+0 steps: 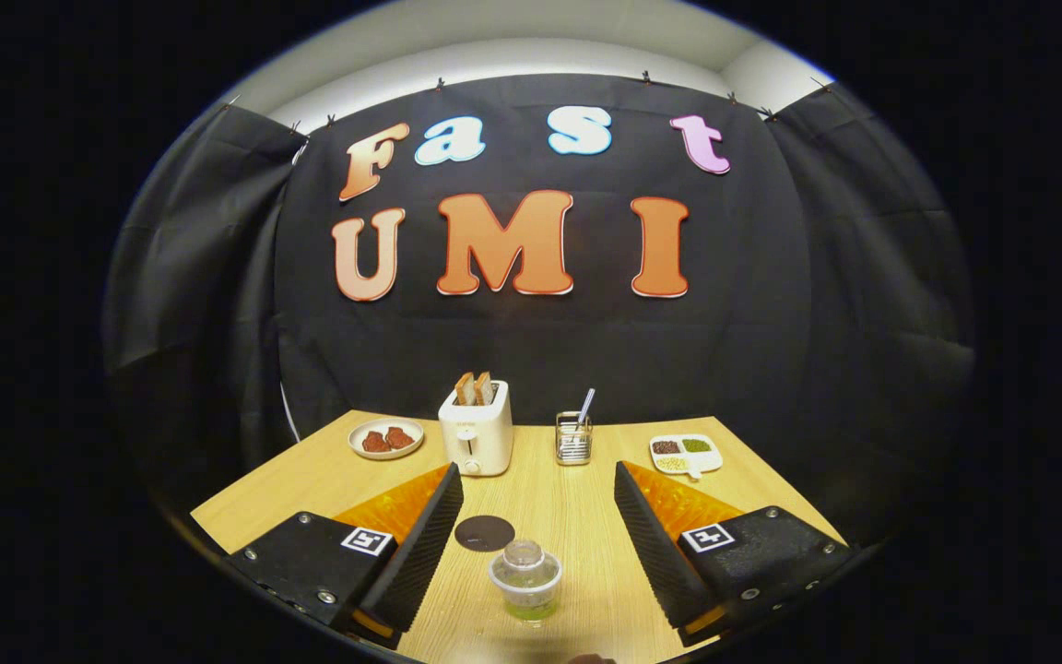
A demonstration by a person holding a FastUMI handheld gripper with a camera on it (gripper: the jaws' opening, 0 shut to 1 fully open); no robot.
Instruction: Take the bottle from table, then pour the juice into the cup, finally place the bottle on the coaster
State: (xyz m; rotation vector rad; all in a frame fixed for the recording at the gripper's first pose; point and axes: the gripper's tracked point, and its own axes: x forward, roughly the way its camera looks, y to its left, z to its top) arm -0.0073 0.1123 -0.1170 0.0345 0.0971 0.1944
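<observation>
Bottle (525, 581) stood on the table (568, 516) between the fingers, green juice low inside — coaster (484, 533) just beyond it. Gripper (538, 544) was wide open, holding nothing. Step in hand: the take. Next — lower, close on the bottle.

The gripper (538, 493) hangs with its fingers (420, 544) spread wide apart.

One bottle (525, 581), one coaster (484, 533), one toaster (477, 429), two plates (386, 438).
</observation>
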